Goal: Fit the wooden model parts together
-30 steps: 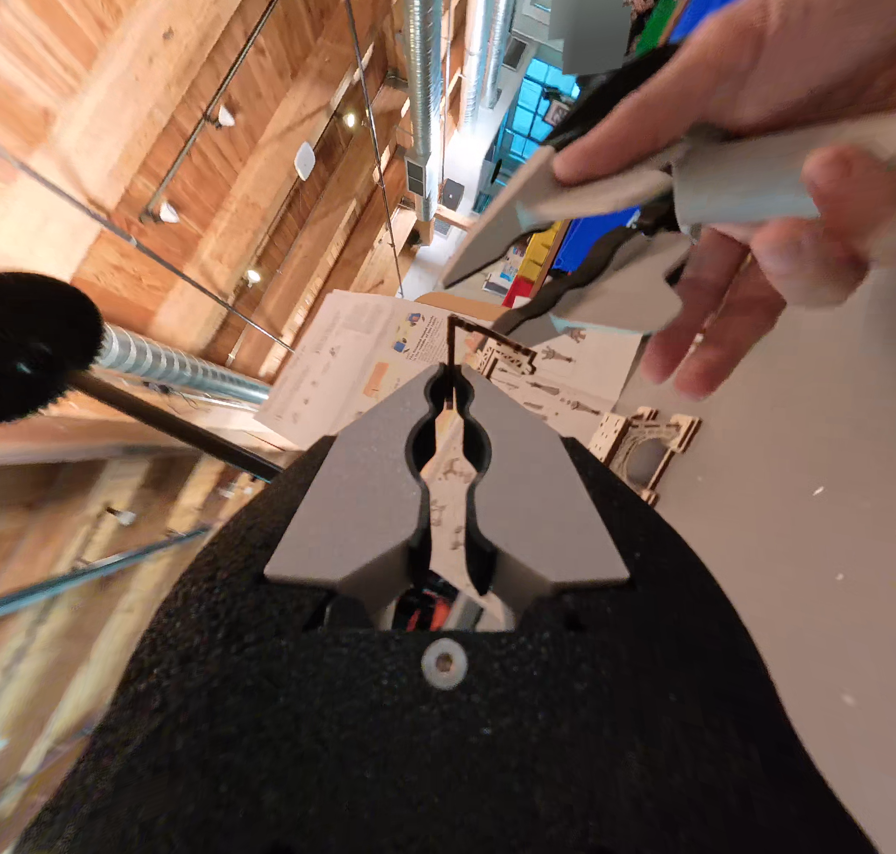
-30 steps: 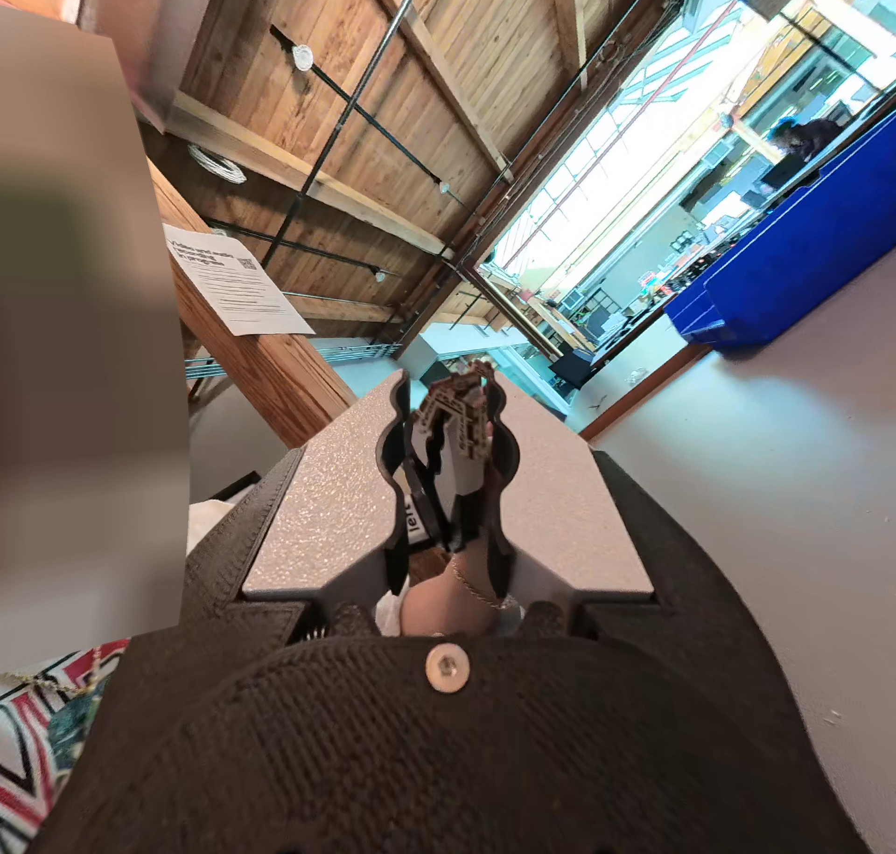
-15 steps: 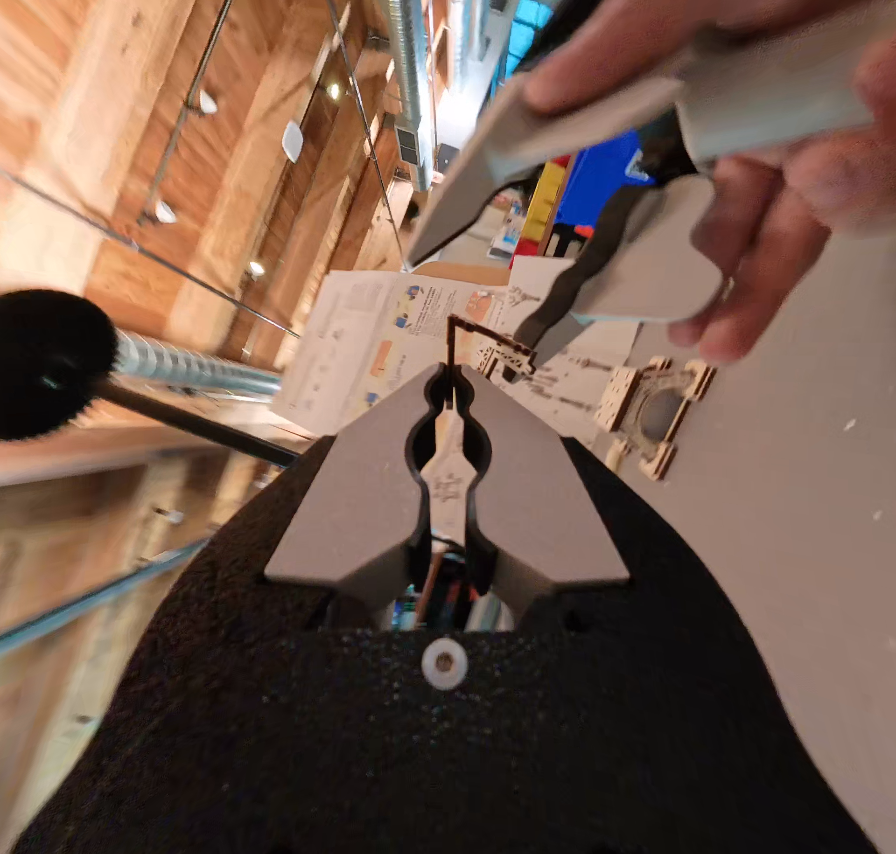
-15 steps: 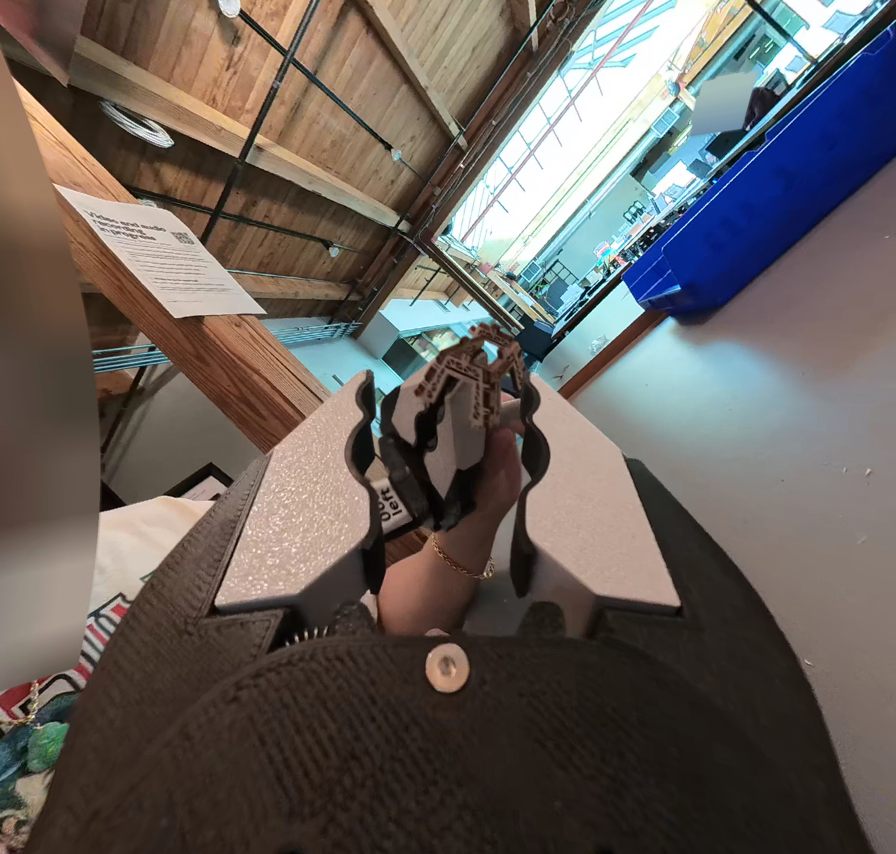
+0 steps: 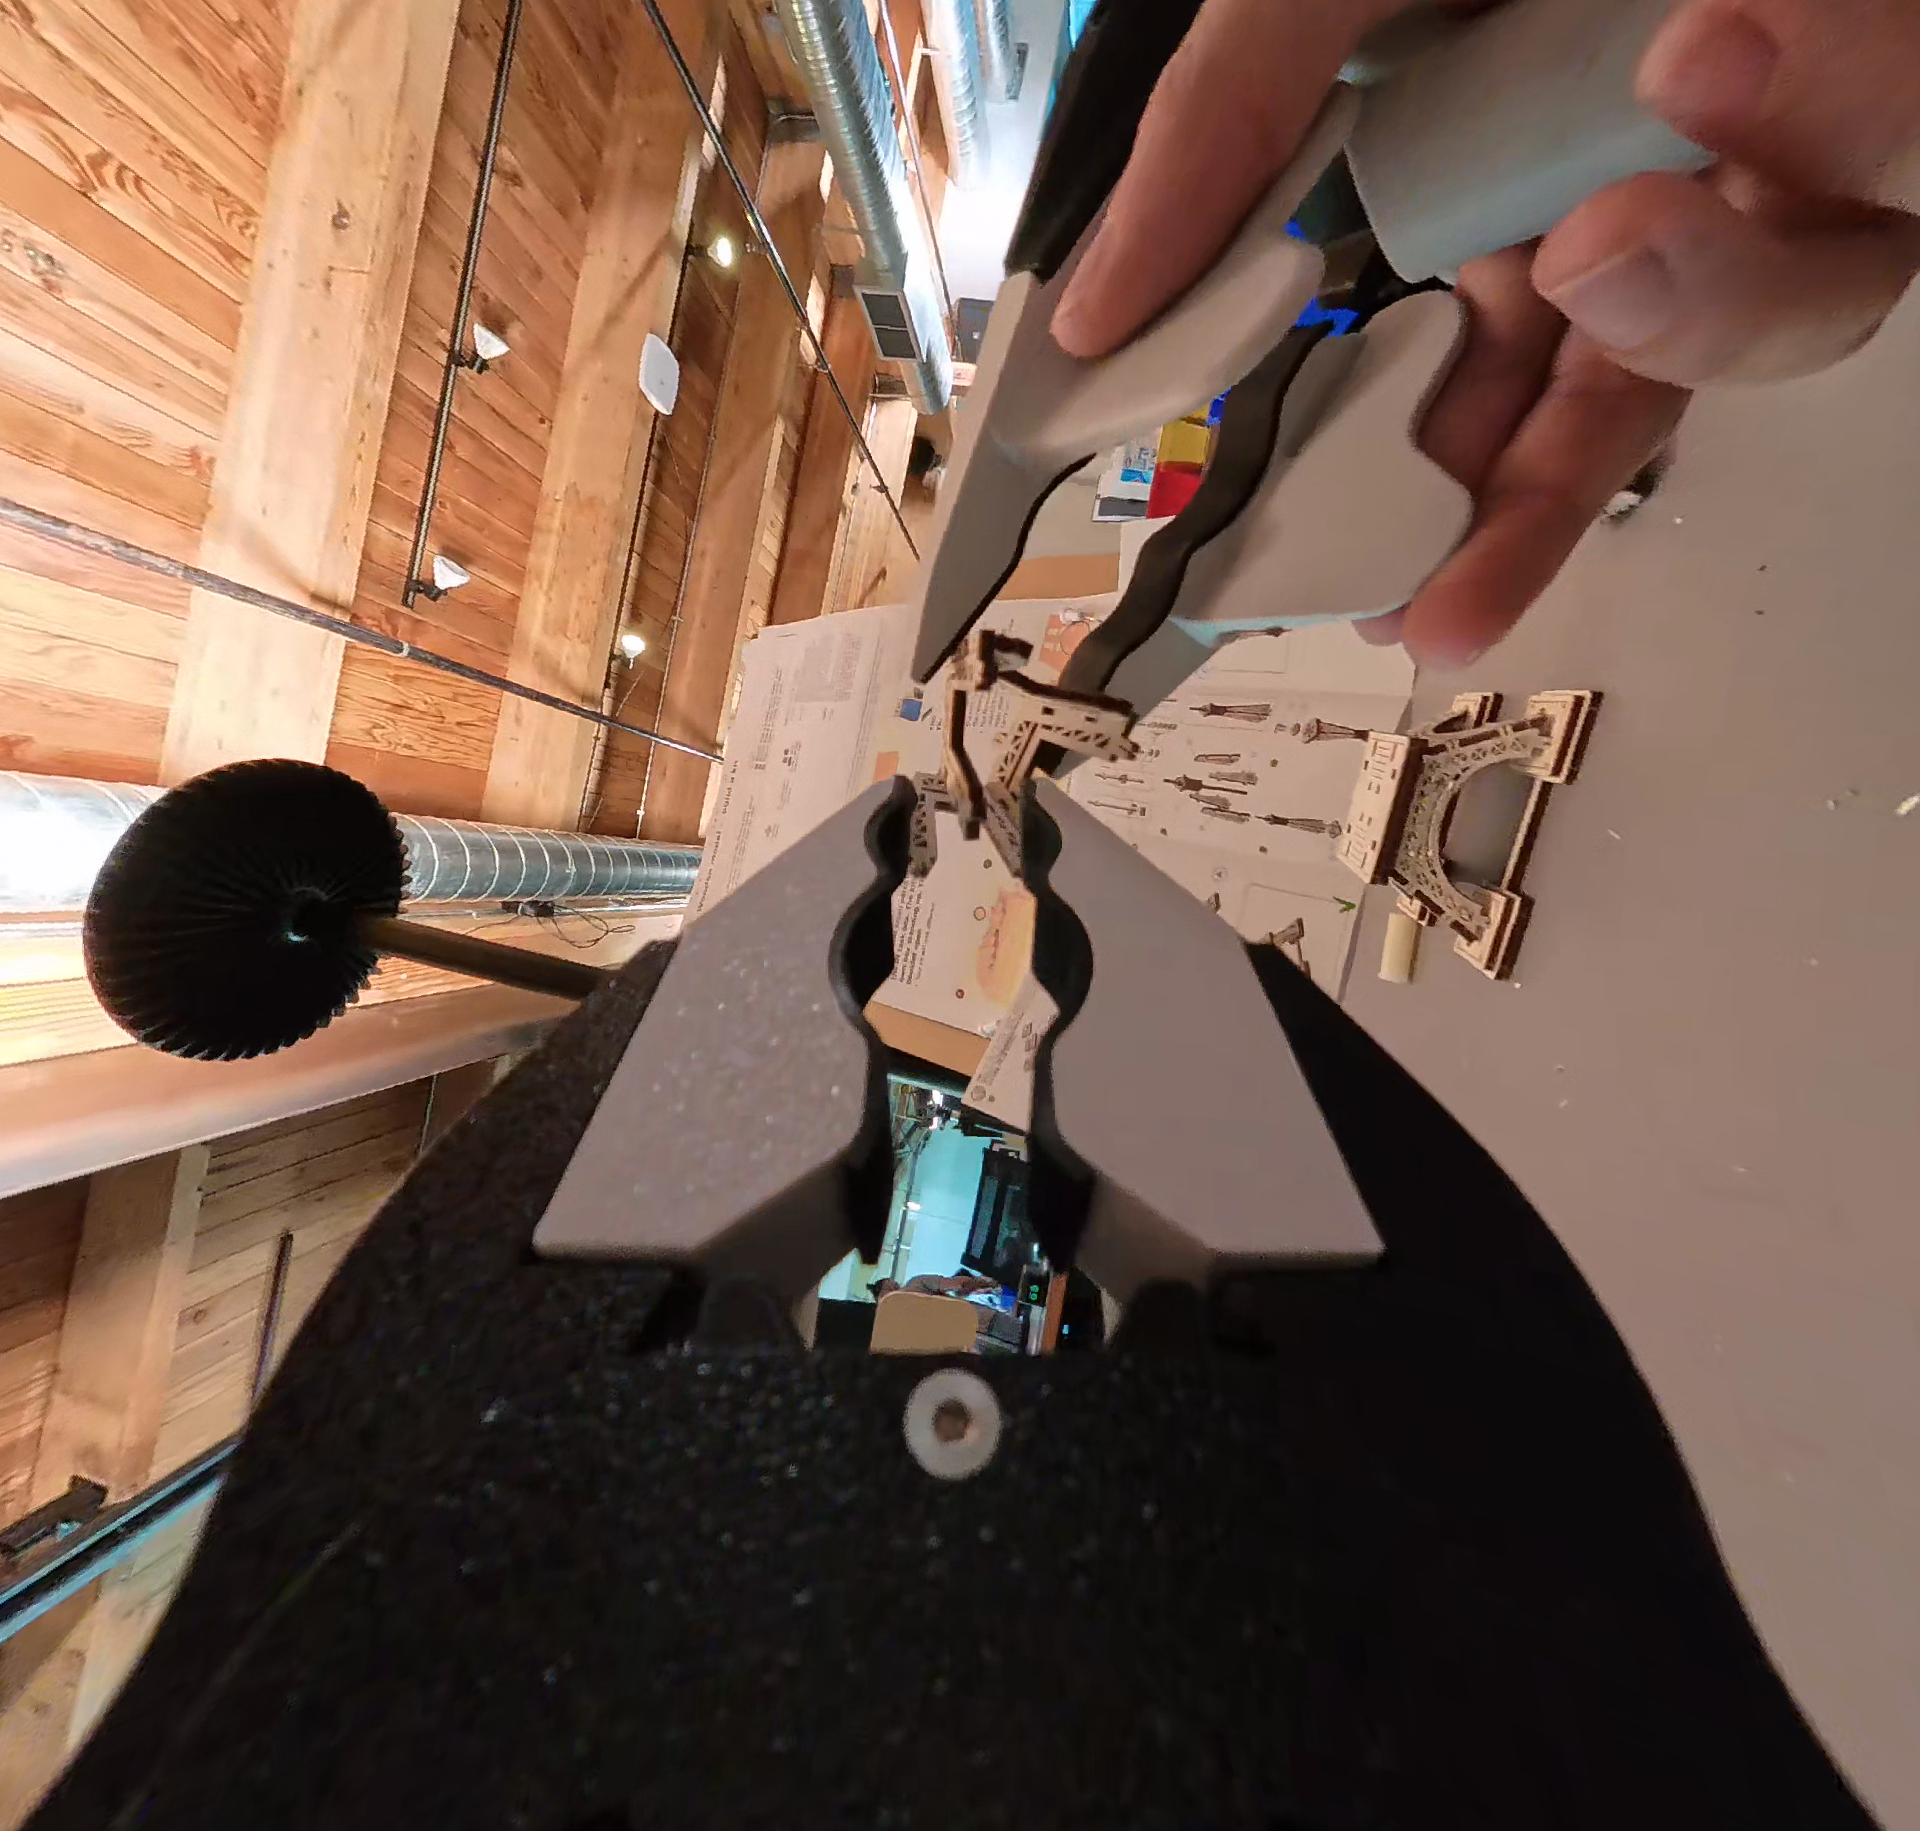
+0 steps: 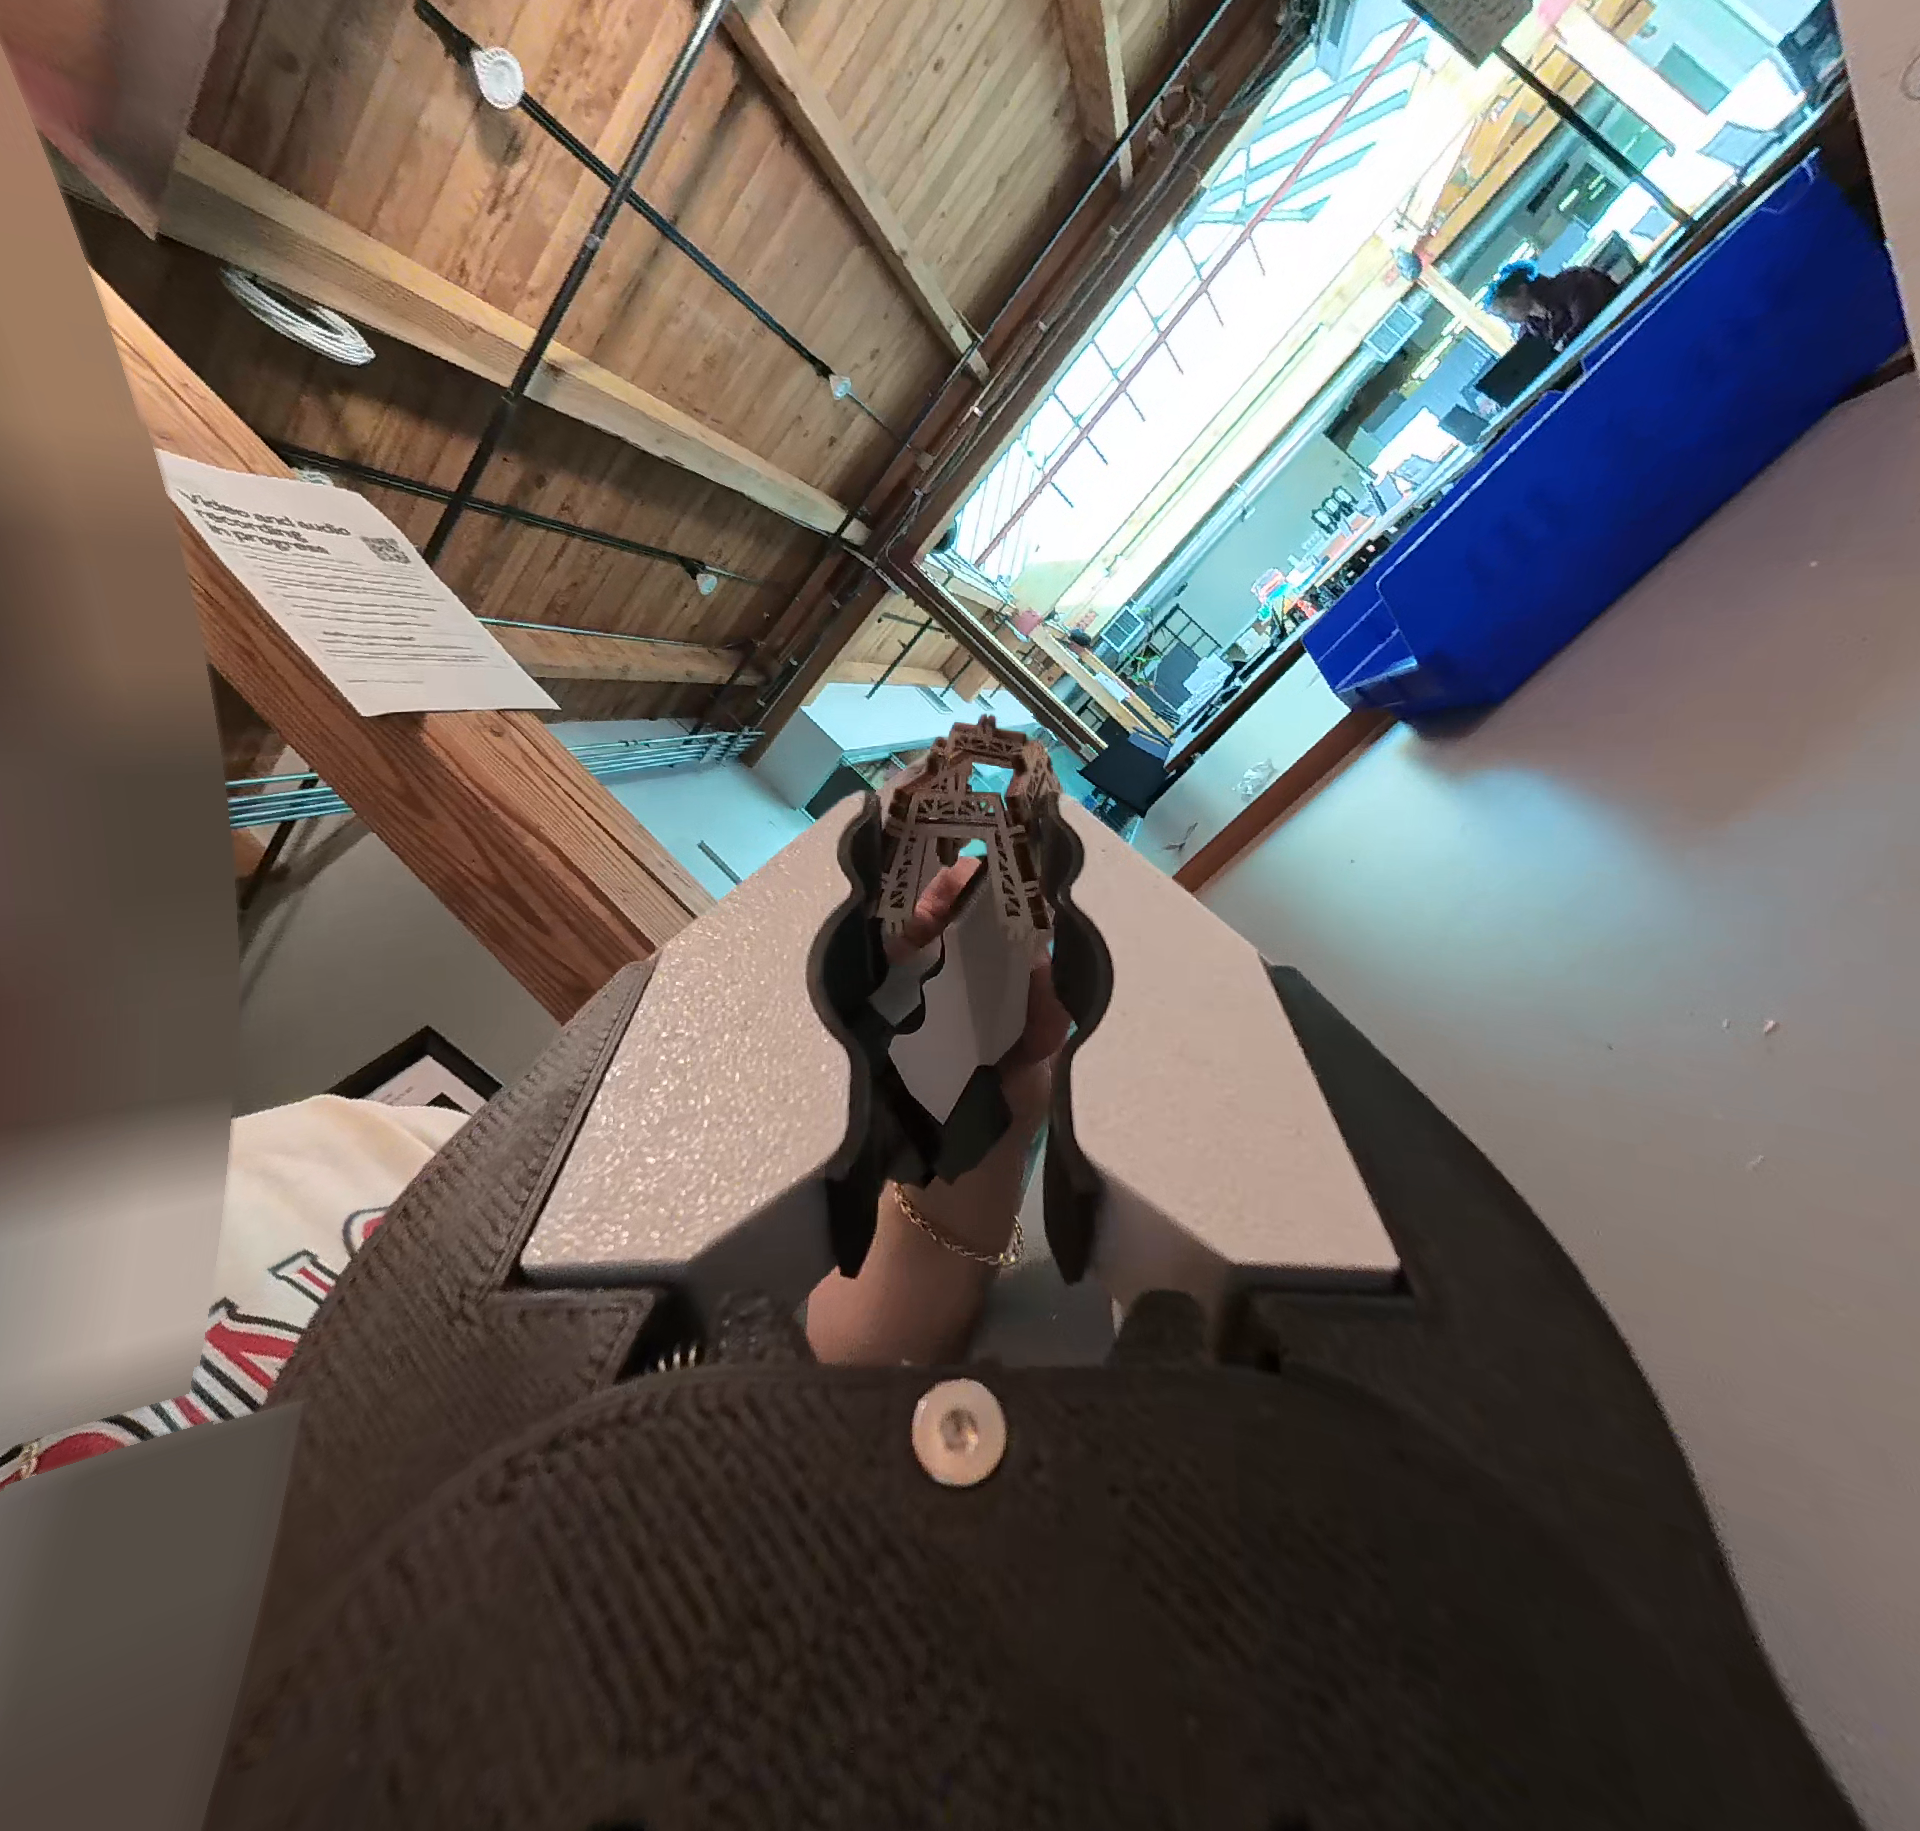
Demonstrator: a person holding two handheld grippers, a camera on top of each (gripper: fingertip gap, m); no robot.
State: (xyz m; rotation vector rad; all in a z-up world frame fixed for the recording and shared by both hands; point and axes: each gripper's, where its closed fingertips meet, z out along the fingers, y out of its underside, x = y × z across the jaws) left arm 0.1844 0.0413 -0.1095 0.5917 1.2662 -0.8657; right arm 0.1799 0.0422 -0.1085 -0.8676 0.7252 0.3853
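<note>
Left gripper [image 5: 971, 810] and right gripper [image 6: 961, 815] both pinch the wooden model [image 5: 1023, 732]; base piece [image 5: 1455, 831] at 3 o'clock.

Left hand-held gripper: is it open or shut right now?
Shut on the wooden model piece, it seems: the left hand-held gripper's tips press its two legs, though a gap shows farther back.

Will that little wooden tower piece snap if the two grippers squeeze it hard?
Probably, yes. The wooden tower piece is thin lattice with many cut-out gaps, so it looks fragile and light. The left gripper and right gripper touch only its ends, so it could twist or slip.
</note>
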